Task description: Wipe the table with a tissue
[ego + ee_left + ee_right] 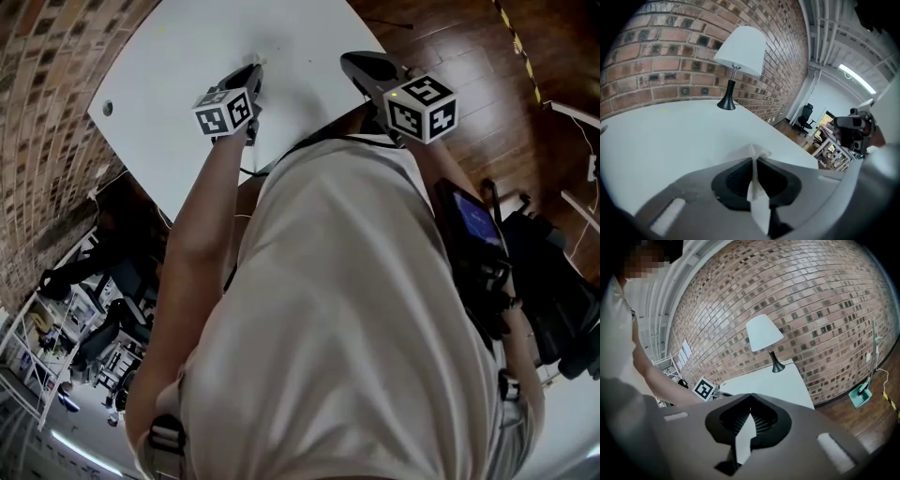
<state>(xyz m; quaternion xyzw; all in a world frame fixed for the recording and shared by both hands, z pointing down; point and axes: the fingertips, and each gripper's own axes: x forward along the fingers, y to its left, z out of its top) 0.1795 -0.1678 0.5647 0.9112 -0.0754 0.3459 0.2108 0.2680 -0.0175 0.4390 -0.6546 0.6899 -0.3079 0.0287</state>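
Observation:
My left gripper [754,161] is shut on a white tissue [758,151], a crumpled tuft of which sticks out past the fingertips just above the white table [670,136]. In the head view the left gripper [254,70] points down at the table [187,75] near its middle. My right gripper [354,64] hovers over the table's right edge beside it. In its own view the right gripper [750,397] has its tips together, with nothing seen between them. The left gripper's marker cube [704,388] shows at that view's left.
A white-shaded lamp [740,51] on a black base stands at the table's far end by the brick wall [670,56]. A small round hole [107,109] sits near the table's left corner. Wooden floor [487,56] lies to the right; a green dustpan [859,393] leans at the wall.

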